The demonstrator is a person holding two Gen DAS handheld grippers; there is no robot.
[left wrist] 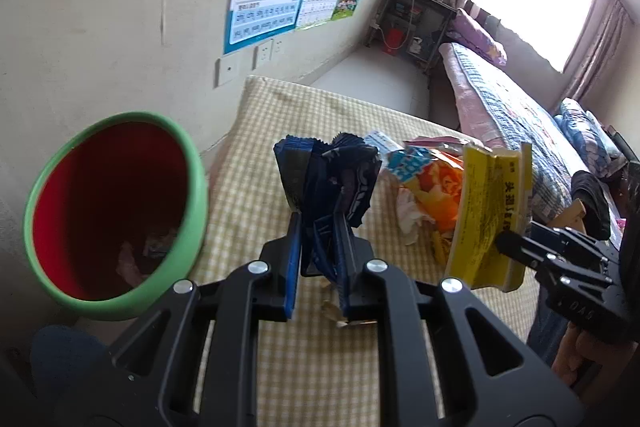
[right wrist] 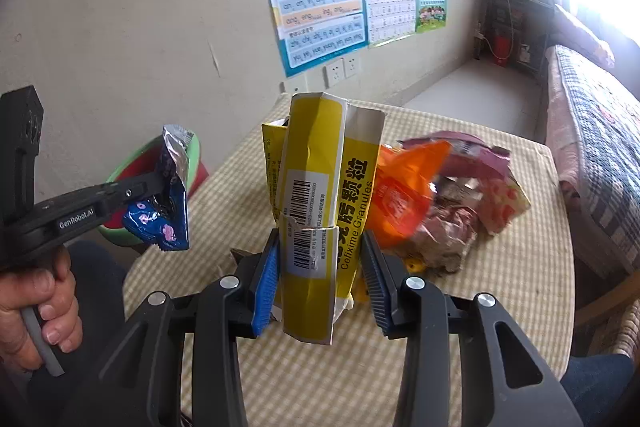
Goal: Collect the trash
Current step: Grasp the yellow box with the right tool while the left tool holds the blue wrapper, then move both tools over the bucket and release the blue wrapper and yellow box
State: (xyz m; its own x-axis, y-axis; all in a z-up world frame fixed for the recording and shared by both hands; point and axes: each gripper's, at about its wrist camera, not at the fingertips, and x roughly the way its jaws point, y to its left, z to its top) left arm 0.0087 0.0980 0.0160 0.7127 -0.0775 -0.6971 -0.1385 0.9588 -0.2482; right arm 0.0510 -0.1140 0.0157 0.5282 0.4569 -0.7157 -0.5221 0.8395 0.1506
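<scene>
The bench (right wrist: 500, 307) with the checked cloth carries a loose trash pile (right wrist: 452, 203) at its far side, plenty of bare room up front. The green bin (left wrist: 192, 195) sits off its left edge, mouth up, so drops are easy. Right tongs (right wrist: 320, 267) clamp the yellow medicine box (right wrist: 316, 163); left tongs (left wrist: 318, 239) pinch a blue wrapper (left wrist: 344, 179), both raised clear of the cloth.

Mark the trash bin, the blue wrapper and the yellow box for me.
trash bin (left wrist: 198, 187), left wrist view, on its green rim.
blue wrapper (left wrist: 348, 183), left wrist view, on its crumpled top.
yellow box (right wrist: 312, 163), right wrist view, on its front face.
</scene>
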